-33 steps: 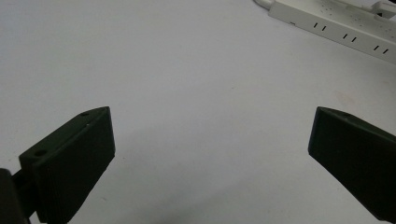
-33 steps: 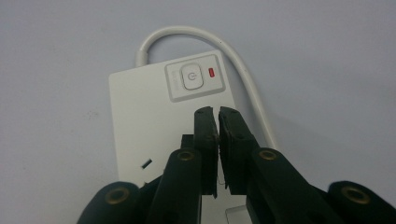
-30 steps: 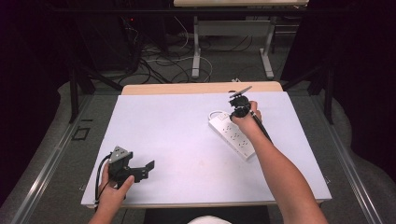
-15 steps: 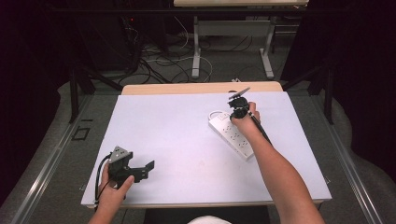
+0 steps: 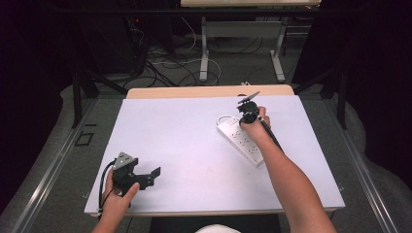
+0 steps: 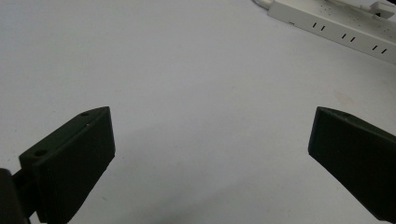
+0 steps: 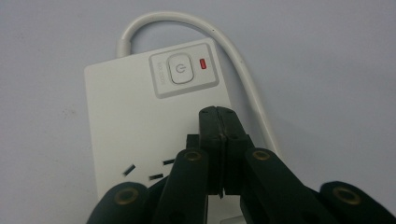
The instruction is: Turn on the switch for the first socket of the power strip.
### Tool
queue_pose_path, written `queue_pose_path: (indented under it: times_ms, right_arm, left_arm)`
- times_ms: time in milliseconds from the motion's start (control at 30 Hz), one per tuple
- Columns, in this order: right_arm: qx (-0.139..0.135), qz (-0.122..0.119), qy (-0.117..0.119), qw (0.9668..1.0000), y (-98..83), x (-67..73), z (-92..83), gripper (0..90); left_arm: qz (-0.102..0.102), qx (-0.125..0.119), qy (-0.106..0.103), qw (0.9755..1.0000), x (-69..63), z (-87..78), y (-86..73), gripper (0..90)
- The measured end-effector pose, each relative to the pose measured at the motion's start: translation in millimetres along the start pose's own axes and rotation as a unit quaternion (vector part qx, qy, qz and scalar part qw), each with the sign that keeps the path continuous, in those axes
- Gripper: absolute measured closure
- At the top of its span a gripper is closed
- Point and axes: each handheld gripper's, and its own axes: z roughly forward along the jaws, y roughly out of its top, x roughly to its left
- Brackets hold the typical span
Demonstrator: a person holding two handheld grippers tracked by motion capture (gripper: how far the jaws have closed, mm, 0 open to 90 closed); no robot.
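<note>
Right gripper view | we log right gripper (image 7: 218, 114) clenched, empty, over power strip (image 7: 140, 112) nr lit switch (image 7: 180, 69) | strip unmoved, far-right tabletop (image 5: 170, 131) | left gripper (image 6: 210, 154) released, idle.

left gripper (image 5: 154, 174): fingers spread wide, low | right gripper (image 7: 218, 114): fingers pressed together, pointing down

White power strip (image 5: 241, 141) flat on table, indicator lit red.
</note>
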Motion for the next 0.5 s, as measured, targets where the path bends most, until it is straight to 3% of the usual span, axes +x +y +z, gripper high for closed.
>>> queue_pose_path:
  times_ms: [100,300,333,500]
  right_arm:
    - [-0.002,0.011,-0.002,0.9999,-0.5,1.6,0.4,90.0]
    - [-0.018,0.007,0.006,0.9998,-3.0,-2.3,1.1,90.0]
    - [-0.015,0.019,0.006,0.9997,-3.9,-3.2,0.6,90.0]
    - [-0.021,0.016,0.013,0.9996,-5.5,-7.1,0.9,90.0]
  left_arm:
    - [0.0,0.001,0.0,1.0,-0.3,-0.1,0.0,0.4]
    - [0.0,0.001,0.0,1.0,-0.5,0.2,-0.1,0.4]
    - [0.001,0.001,0.0,1.0,-0.5,0.4,-0.1,0.4]
    - [0.002,0.001,-0.001,1.0,-0.9,0.8,0.0,0.4]
